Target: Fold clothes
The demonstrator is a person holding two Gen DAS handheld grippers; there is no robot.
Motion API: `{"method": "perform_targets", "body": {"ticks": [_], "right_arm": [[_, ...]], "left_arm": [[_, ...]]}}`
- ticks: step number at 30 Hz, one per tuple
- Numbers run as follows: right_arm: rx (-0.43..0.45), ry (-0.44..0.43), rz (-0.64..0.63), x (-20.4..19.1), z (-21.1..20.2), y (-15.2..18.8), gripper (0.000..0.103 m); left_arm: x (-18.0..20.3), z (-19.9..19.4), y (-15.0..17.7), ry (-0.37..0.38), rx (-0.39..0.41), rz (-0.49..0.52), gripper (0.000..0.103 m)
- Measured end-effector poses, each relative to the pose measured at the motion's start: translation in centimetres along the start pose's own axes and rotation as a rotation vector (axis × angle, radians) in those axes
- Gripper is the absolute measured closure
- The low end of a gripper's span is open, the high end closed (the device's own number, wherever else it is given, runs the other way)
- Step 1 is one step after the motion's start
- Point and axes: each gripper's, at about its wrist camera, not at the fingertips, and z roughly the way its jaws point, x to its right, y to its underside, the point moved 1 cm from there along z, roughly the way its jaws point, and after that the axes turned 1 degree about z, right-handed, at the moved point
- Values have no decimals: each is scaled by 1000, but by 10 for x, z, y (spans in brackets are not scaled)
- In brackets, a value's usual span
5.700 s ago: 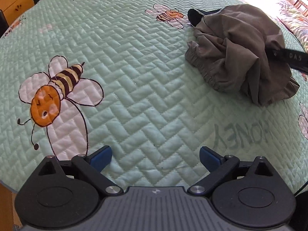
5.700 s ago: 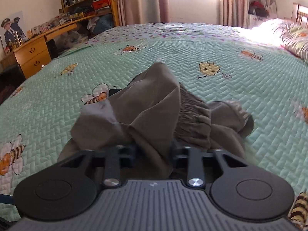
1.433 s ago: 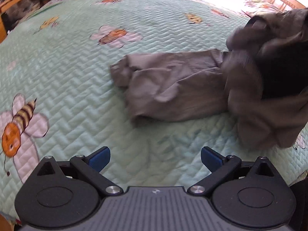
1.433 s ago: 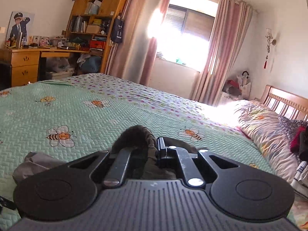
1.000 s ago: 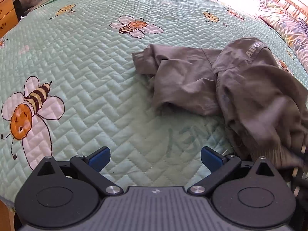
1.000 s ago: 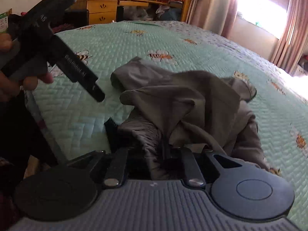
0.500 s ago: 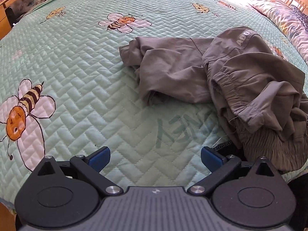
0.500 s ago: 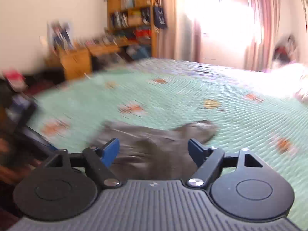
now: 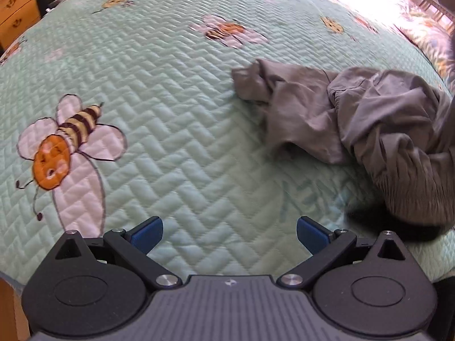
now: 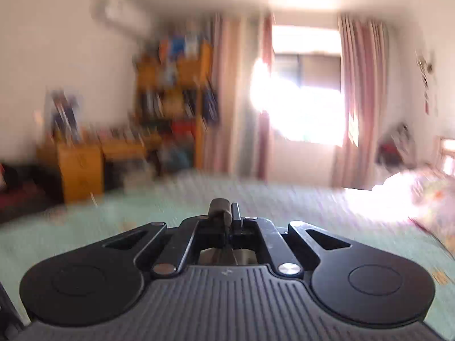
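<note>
The left tongs (image 9: pixel 229 234) stand released, the 2 blue pads (image 9: pixel 145 231) wide apart with only bare quilt between them, and they touch nothing. They hang over the near edge of the bed (image 9: pixel 170 108), pointing steeply down at the green quilted cover.

The right tongs (image 10: pixel 227 213) are clenched: the 2 arms meet at the middle, and a small fold of grey cloth (image 10: pixel 219 206) sticks up between the tips, so they grip the garment. Their jaws have just been closing, from wide apart to shut. They point level across the room, with the blurred bed below and the window (image 10: pixel 307 91) ahead.

In the left wrist view the near edge of the bed runs just under the tongs, and the left corner drops away beside a wooden drawer unit (image 9: pixel 17 8). A broad stretch of open quilt lies ahead and to the left, marked only by a large bee print (image 9: pixel 65 142) near the left edge and a smaller bee (image 9: pixel 227 29) farther back.

The grey trousers (image 9: pixel 355 125) lie crumpled on the right half of the bed, ahead and to the right of the left tongs and apart from them. One leg end reaches toward the middle of the bed; the bunched bulk sits toward the right edge, and at the frame's right border the cloth rises out of view.
</note>
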Motion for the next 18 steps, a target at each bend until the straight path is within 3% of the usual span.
{"method": "perform_targets", "body": {"ticks": [2, 4, 5, 6, 7, 8, 9, 10, 12, 15, 18], "right_arm": [[112, -126, 12, -20, -10, -28, 100], [93, -278, 6, -48, -17, -26, 98], [6, -364, 8, -62, -13, -11, 97], [-125, -438, 16, -73, -6, 14, 88], [-257, -511, 24, -85, 0, 38, 71], [-394, -570, 24, -95, 6, 66, 61], [-533, -584, 1, -104, 10, 102, 48], [-631, -563, -13, -108, 8, 137, 48], [-712, -523, 34, -103, -4, 184, 48], [-712, -500, 226, -78, -22, 211, 48], [-626, -395, 319, -42, -35, 201, 48]], "left_arm": [[-11, -4, -2, -9, 19, -24, 2], [-25, -4, -4, -27, 23, -58, 2], [-34, -4, -5, -37, 22, -80, 2], [-43, -3, -4, -46, 17, -105, 2], [-53, -3, -3, -55, 13, -131, 2], [-62, -3, -1, -69, 10, -153, 2], [-71, -4, 2, -83, 8, -173, 2], [-80, -4, 5, -98, 5, -194, 3], [-90, -5, 8, -116, 8, -202, 3], [-99, -7, 11, -126, 20, -204, 3], [-97, -11, 8, -134, 39, -201, 3]]}}
